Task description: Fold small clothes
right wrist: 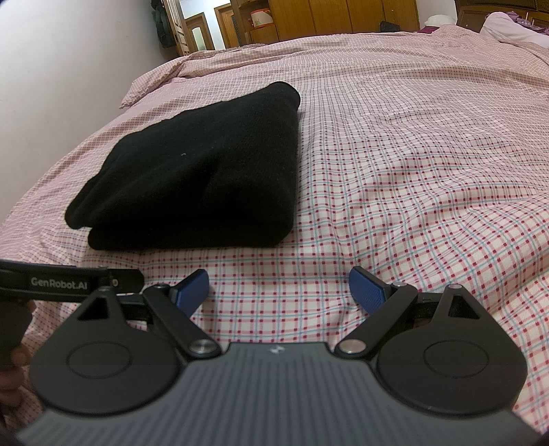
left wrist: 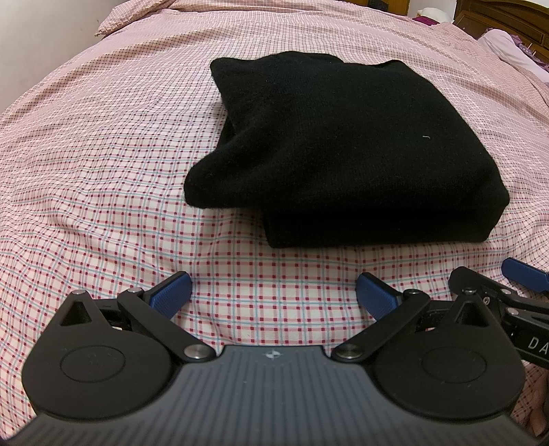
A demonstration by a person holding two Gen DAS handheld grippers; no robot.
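A black knitted garment (left wrist: 343,147) lies folded into a thick rectangle on the pink checked bedsheet (left wrist: 103,178). My left gripper (left wrist: 274,295) hovers just in front of its near edge, open, with only sheet between the blue pads. In the right wrist view the same folded garment (right wrist: 202,171) sits ahead and to the left. My right gripper (right wrist: 279,291) is open over bare sheet, off the garment's near right corner. Neither gripper touches the cloth. The right gripper's fingertip (left wrist: 523,272) shows at the right edge of the left wrist view.
The bedsheet (right wrist: 429,171) stretches wide to the right of the garment. A white wall (right wrist: 68,68) runs along the left side of the bed. Wooden cabinets (right wrist: 326,17) and a doorway stand beyond the far end. Pillows (left wrist: 507,48) lie at the far right.
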